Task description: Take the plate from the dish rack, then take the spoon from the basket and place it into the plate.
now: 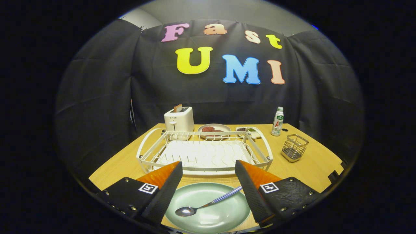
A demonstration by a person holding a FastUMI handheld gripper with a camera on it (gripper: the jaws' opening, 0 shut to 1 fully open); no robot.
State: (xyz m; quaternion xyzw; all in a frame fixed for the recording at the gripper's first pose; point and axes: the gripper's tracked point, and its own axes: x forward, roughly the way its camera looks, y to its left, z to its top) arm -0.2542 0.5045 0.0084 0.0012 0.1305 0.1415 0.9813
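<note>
Wooden table under black cloth walls, seen from the gripper view. At the near edge, gripper with fingers spread wide apart, gripping nothing. Between and just below them, pale green plate flat on the table, spoon lying in it, bowl toward the left finger, checked handle toward the right. Just beyond the fingers, white dish rack. Right of it, wire basket. Farther back, toaster, dish of food, bottle.
</note>
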